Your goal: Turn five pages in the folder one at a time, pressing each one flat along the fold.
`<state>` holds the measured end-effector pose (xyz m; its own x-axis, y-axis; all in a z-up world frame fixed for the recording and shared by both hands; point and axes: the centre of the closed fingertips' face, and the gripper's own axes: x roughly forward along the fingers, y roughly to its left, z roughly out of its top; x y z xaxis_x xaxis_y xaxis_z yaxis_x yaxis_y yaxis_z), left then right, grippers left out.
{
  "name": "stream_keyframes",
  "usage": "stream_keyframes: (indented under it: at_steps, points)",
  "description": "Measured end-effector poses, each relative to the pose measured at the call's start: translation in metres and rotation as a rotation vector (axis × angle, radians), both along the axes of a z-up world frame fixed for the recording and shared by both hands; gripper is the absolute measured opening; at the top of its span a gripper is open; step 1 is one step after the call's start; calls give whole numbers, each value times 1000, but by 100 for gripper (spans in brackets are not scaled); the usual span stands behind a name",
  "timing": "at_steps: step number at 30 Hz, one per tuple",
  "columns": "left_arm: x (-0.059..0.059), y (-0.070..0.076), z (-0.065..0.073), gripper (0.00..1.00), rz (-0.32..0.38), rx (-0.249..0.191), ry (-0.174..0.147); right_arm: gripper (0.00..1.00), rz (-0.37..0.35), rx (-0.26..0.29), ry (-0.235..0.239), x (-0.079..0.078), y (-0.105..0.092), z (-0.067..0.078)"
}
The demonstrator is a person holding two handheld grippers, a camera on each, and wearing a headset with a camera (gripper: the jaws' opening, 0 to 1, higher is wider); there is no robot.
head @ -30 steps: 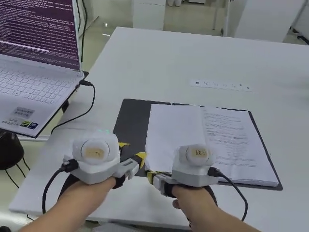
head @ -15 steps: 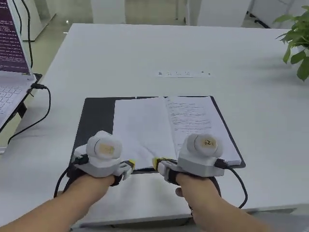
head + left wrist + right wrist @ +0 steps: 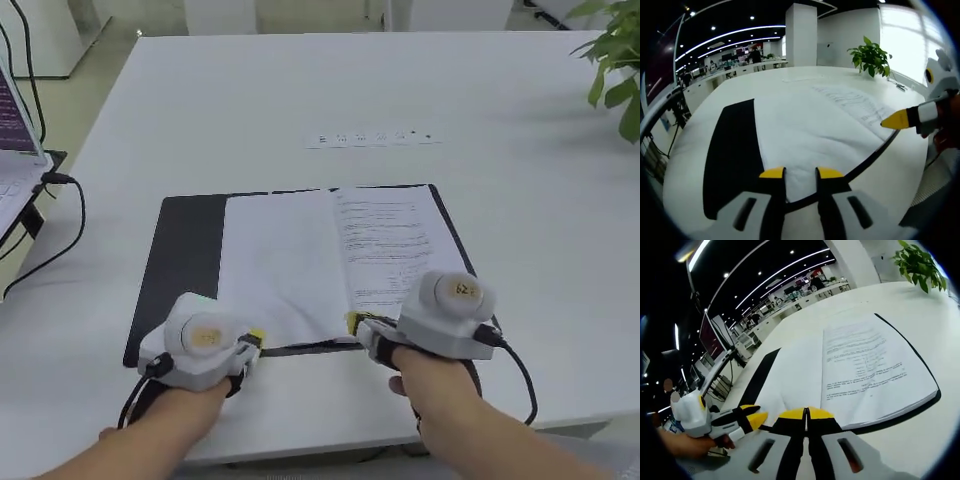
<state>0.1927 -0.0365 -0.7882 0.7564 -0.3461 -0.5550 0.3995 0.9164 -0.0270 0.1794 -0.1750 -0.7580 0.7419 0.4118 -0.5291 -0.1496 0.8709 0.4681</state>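
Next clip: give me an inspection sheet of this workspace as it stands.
Surface: white table.
Job's things: black folder lying open; blank left page and printed right page, both lying flat.
Clutter: white socket strip beyond the folder; laptop at the left edge.
Grippers: left tongs slightly open at the folder's near edge; right tongs shut near the foot of the fold.
Cables: black cable from the laptop; lead off the right tongs.
Surroundings: potted plant; open office with ceiling lights.

White table point(image 3: 300, 90), potted plant point(image 3: 612, 55), ceiling striplights point(image 3: 735, 32)
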Motion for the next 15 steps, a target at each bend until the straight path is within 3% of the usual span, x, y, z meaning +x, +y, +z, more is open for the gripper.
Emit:
stream_keyframes:
  at_steps: [9,15]
  points:
    - [1,1,0,22,21,-27,-11,0,44,-19,-28,33,-1,-7]
    - [2,1,0,22,38,-40,-17,0,86,-27,-46,69,1,-5]
